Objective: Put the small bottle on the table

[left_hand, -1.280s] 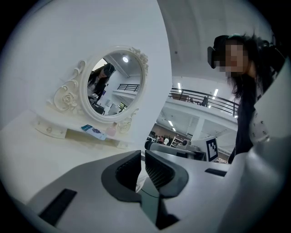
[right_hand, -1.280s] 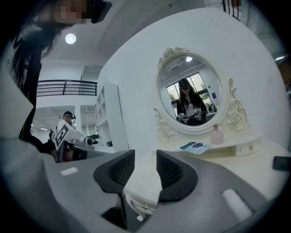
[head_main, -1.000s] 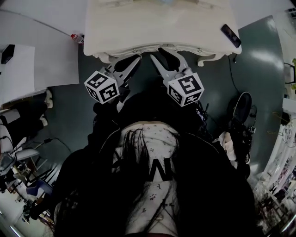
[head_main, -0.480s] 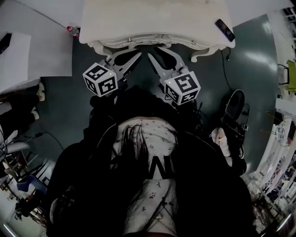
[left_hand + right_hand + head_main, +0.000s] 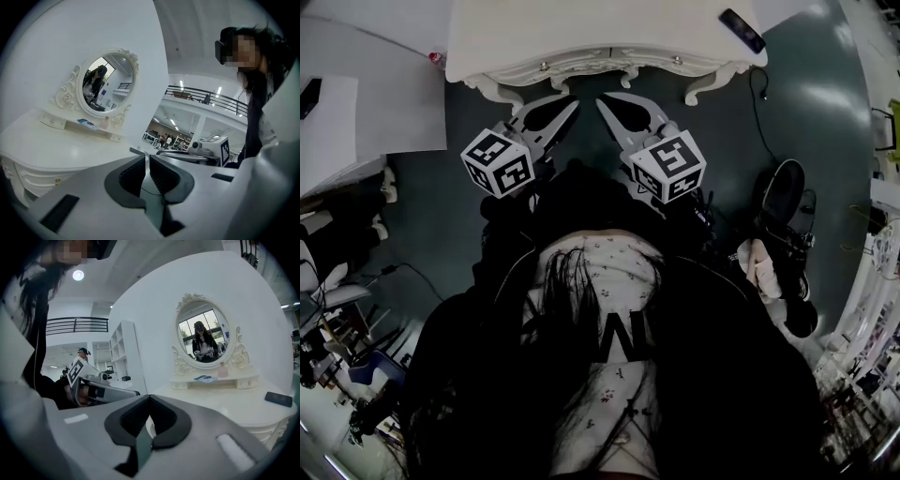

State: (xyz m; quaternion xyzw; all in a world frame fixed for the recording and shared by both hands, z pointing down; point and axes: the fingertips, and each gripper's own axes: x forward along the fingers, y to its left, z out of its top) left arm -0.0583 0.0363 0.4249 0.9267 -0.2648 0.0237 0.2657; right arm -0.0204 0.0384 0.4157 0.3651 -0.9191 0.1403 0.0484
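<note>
The left gripper (image 5: 573, 103) and the right gripper (image 5: 602, 99) hang side by side over the dark floor (image 5: 441, 216), just in front of the white desk (image 5: 581, 37). Their tips point at the desk and sit near each other, but they do not touch it. In the left gripper view, the left gripper (image 5: 146, 161) has its jaws pressed together with nothing in them. In the right gripper view, the right gripper (image 5: 150, 401) has just been closing its jaws. Now they meet at the tips and nothing is between them. Each gripper has a cube with black and white squares at its back, one on the left (image 5: 497, 162) and one on the right (image 5: 670, 167). The person (image 5: 609, 375) holding them wears dark sleeves and a white top. The bottle (image 5: 222, 370) is small and pink. It stands upright on the low shelf (image 5: 213, 380) at the back of the desk, just under the right side of the round mirror (image 5: 202, 336). It is well apart from both grippers. A blue and white leaflet (image 5: 205, 378) lies on the same shelf, just beside the bottle. A black phone (image 5: 741, 30) lies flat near the right end of the desk. The mirror shows a person in dark clothes.
</note>
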